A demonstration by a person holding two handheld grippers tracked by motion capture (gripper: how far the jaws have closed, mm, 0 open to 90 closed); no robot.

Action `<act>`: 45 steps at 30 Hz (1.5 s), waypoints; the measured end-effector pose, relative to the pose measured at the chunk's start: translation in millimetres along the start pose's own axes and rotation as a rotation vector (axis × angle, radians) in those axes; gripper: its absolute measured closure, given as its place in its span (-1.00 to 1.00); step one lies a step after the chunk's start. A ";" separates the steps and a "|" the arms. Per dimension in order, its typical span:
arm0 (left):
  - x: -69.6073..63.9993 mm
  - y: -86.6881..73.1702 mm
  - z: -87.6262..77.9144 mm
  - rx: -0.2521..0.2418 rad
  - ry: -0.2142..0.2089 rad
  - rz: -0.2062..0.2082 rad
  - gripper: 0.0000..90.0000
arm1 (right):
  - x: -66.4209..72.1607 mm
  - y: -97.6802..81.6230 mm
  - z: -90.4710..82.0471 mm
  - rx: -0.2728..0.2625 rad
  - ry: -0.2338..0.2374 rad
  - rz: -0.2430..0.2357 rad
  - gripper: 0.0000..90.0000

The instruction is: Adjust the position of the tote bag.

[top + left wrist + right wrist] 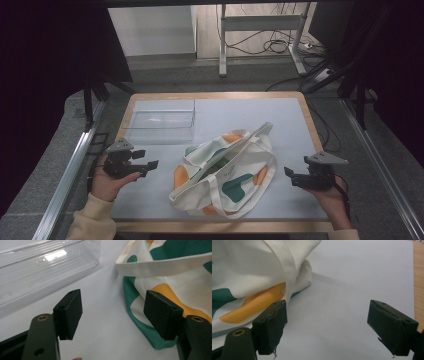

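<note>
White table mat (pixel 300 130): both tongs, left (pixel 148 159) and right (pixel 288 177), gape wide, released, flanking the tote bag (pixel 225 172) untouched.

Table (pixel 300 107): wooden frame, pale blue-white top.
Tote bag (pixel 225 172): lies in the middle, cream cloth with green and orange patches, its straps are loose.
Clear box (pixel 160 121): stands at the far left, apart from the bag.
Left gripper (pixel 147 164): left of the bag, jaws apart, nothing between them.
Right gripper (pixel 291 177): right of the bag, jaws apart, nothing between them.
</note>
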State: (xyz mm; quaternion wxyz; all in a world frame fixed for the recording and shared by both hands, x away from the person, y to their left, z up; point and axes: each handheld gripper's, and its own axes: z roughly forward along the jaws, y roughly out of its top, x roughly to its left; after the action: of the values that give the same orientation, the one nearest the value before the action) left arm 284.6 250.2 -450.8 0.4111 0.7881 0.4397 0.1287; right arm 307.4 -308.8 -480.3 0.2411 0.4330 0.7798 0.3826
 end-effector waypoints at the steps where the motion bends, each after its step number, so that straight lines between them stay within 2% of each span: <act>1: -0.6 2.1 -0.1 0.001 -0.001 0.001 -0.31 | -0.2 -0.3 0.9 0.002 0.000 0.001 -0.64; 5: -4.3 6.3 -5.2 -0.011 -0.005 0.012 -0.31 | 1.9 0.1 1.8 0.012 0.001 -0.003 -0.64; 9: -10.2 11.3 -15.5 -0.017 -0.038 0.028 -0.28 | 4.7 2.1 2.2 0.011 0.015 -0.002 -0.64; 10: -12.9 14.2 -18.9 -0.023 -0.063 0.032 -0.28 | 5.4 2.5 2.8 0.016 0.019 -0.008 -0.64; 12: -16.3 17.6 -21.3 -0.025 -0.080 0.042 -0.28 | 6.8 2.3 3.4 0.019 0.019 -0.013 -0.64; 14: -19.0 19.8 -23.4 -0.026 -0.095 0.045 -0.27 | 8.4 2.0 3.7 0.024 0.022 -0.019 -0.64; 21: -22.9 22.1 -25.8 -0.033 -0.105 0.056 -0.27 | 7.5 1.9 1.9 0.018 0.010 -0.017 -0.64; 23: -24.4 20.8 -24.8 -0.034 -0.130 0.044 -0.27 | 7.3 1.7 1.6 0.018 0.009 -0.012 -0.64; 28: -37.5 23.2 -25.9 -0.033 -0.128 0.079 -0.27 | 8.9 2.2 0.9 0.015 0.013 -0.017 -0.64; 29: -45.1 25.1 -28.3 -0.039 -0.138 0.096 -0.27 | 9.2 2.5 0.7 0.014 0.014 -0.017 -0.64; 30: -45.1 25.1 -28.3 -0.039 -0.138 0.096 -0.27 | 9.3 2.8 0.4 0.014 0.013 -0.019 -0.64; 31: -52.3 26.7 -30.8 -0.037 -0.138 0.121 -0.27 | 9.1 3.0 0.0 0.013 0.011 -0.022 -0.64; 33: -58.4 27.6 -32.8 -0.036 -0.137 0.140 -0.25 | 8.0 3.4 -1.2 0.009 0.009 -0.017 -0.64; 36: -63.1 27.4 -34.2 -0.036 -0.152 0.149 -0.25 | 5.2 3.3 -2.8 0.007 0.003 -0.008 -0.64; 39: -69.0 26.7 -35.3 -0.036 -0.173 0.159 -0.26 | 3.9 2.8 -3.1 0.007 0.000 -0.004 -0.64; 43: -82.8 22.8 -39.8 -0.045 -0.239 0.187 -0.30 | 2.9 2.0 -2.9 0.014 -0.009 0.002 -0.64; 45: -85.6 21.6 -40.7 -0.044 -0.247 0.192 -0.31 | 3.0 2.0 -2.7 0.015 -0.009 0.003 -0.64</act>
State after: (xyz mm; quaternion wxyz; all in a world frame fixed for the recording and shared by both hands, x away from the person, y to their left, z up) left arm 224.6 197.6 -395.2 0.4647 0.8272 0.3056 0.0792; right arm 304.9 -306.6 -477.3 0.2409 0.4378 0.7809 0.3748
